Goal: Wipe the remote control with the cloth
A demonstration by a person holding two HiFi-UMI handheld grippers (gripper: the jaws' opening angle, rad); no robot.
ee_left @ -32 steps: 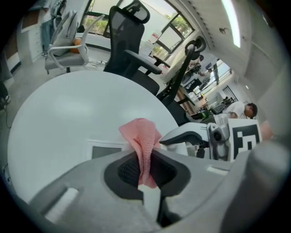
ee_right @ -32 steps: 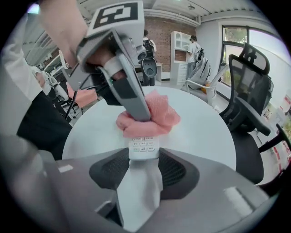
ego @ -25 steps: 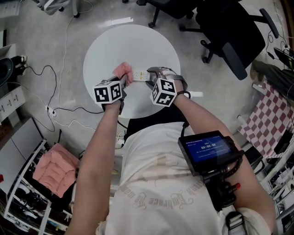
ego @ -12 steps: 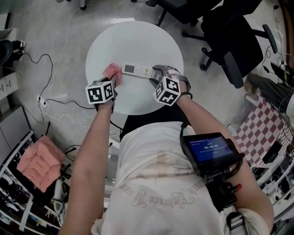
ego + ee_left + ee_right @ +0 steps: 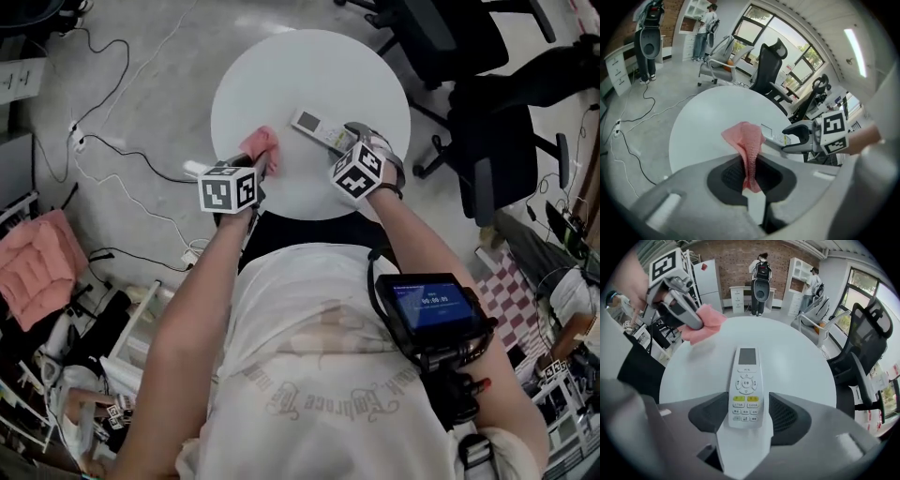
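Note:
A white remote control [image 5: 746, 385] lies flat on the round white table [image 5: 309, 66], buttons up. My right gripper [image 5: 746, 414] straddles its near end; the jaws are opening and a gap shows on each side, so the pads do not press it. In the head view the remote [image 5: 314, 127] pokes out beyond the right gripper [image 5: 343, 141]. My left gripper [image 5: 751, 174] is shut on a pink cloth [image 5: 745, 140], whose free end bunches above the table. The cloth [image 5: 261, 145] hangs left of the remote, apart from it.
Black office chairs [image 5: 487, 141] stand to the right of the table, and another [image 5: 771, 65] behind it. Cables [image 5: 122, 141] trail over the floor on the left. A pink cushion [image 5: 33, 262] lies at the far left. People [image 5: 761, 273] stand by distant cabinets.
The left gripper has drawn the cloth off the remote's left end and away to the left. The right gripper stays at the remote's near end.

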